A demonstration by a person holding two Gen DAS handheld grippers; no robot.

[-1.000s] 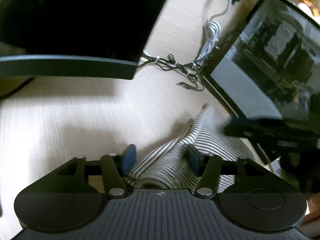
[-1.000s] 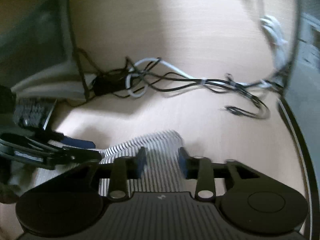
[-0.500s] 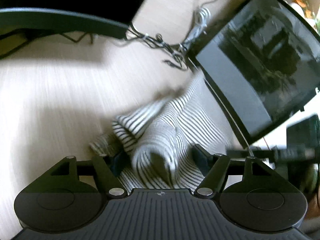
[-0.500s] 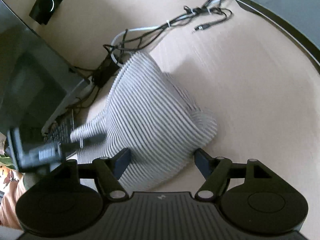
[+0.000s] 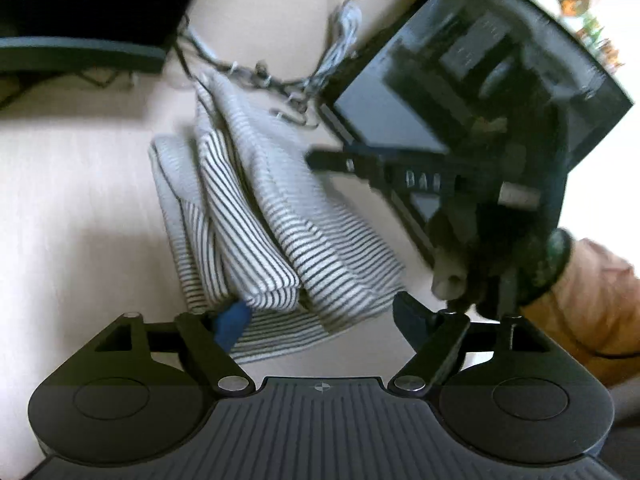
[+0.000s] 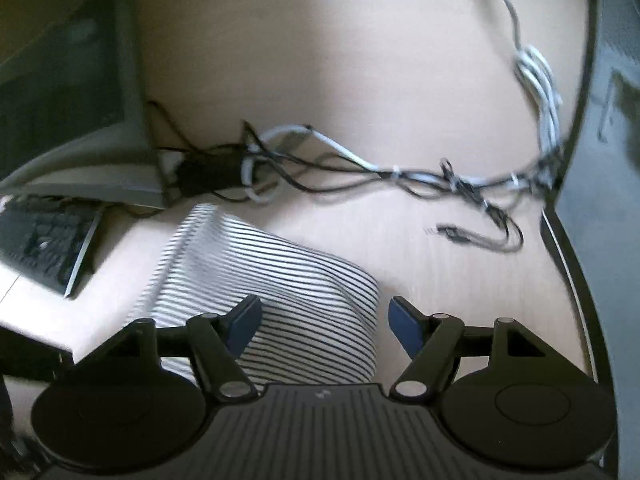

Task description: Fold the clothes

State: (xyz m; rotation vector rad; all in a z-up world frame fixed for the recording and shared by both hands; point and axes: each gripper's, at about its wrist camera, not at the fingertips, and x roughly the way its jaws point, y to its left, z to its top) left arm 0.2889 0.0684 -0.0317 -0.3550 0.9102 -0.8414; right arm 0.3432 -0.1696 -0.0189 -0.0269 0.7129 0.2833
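Note:
A white garment with thin dark stripes [image 5: 272,232] lies bunched and partly folded on the light wooden desk. In the left wrist view my left gripper [image 5: 320,316] is open, its jaws wide apart at the garment's near edge, with cloth lying between them. My right gripper [image 5: 420,176] reaches in from the right over the garment. In the right wrist view the striped garment [image 6: 288,280] lies flat under and ahead of my right gripper [image 6: 324,324], which is open with cloth between its jaws.
A tangle of black and white cables [image 6: 360,168] lies on the desk beyond the garment. A dark monitor [image 5: 472,92] stands to the right and another dark screen [image 5: 80,12] at the upper left. A keyboard [image 6: 44,240] sits at the left.
Both grippers were shut on the cloth a second ago and have opened wide. The garment has dropped onto the desk in a bunched fold. The right gripper swung back over it.

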